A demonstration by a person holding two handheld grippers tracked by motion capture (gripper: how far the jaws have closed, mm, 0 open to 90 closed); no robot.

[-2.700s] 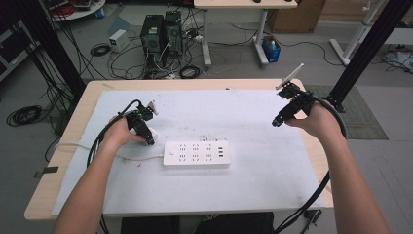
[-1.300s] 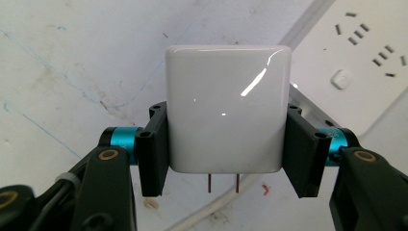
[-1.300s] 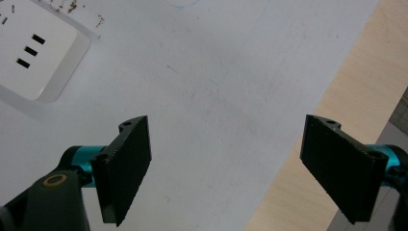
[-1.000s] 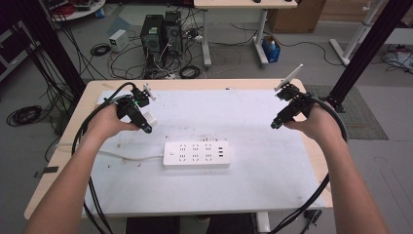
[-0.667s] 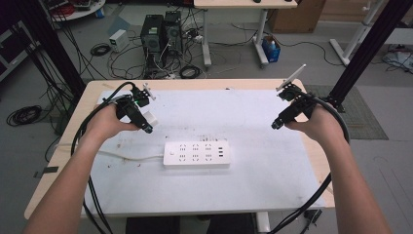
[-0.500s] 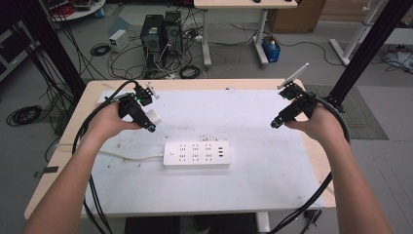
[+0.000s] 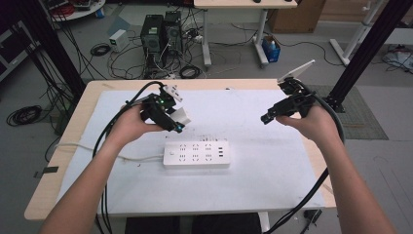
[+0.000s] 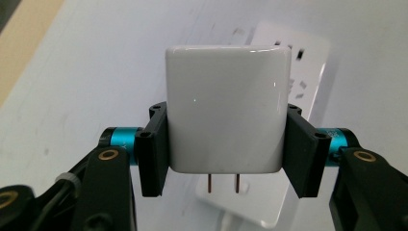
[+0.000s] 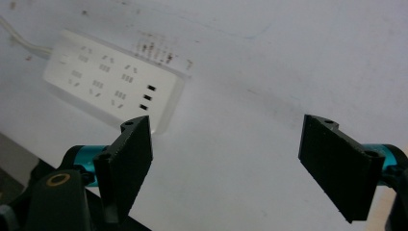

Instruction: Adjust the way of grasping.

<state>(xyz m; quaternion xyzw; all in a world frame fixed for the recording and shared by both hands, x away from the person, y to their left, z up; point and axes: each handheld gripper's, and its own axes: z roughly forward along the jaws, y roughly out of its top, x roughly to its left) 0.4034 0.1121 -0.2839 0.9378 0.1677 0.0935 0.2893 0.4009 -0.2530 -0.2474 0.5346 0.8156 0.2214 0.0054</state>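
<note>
A white power strip [image 7: 196,154] lies flat near the middle of the white table top [image 7: 272,165], its cord running off to the left. My left gripper [image 7: 181,121] hovers above the strip's left end, shut on a white plug adapter [image 8: 226,108] whose two metal prongs point down toward the power strip [image 8: 293,72] below. The same adapter [image 7: 181,117] appears as a small white block in the high view. My right gripper [image 7: 265,118] is held in the air at the table's right, open and with nothing between its jaws; the power strip [image 9: 113,82] lies beyond it.
The strip's white cord [image 7: 92,149] crosses the left side of the table. Black cables [image 7: 109,146] trail from the left gripper over the left forearm, and another cable [image 7: 311,190] hangs off the right edge. Computer towers [image 7: 159,31] and loose cables stand on the floor behind.
The left hand has swung its gripper from the table's far left edge toward the centre, lifting the white adapter into sight above the power strip. The right gripper has hardly moved.
</note>
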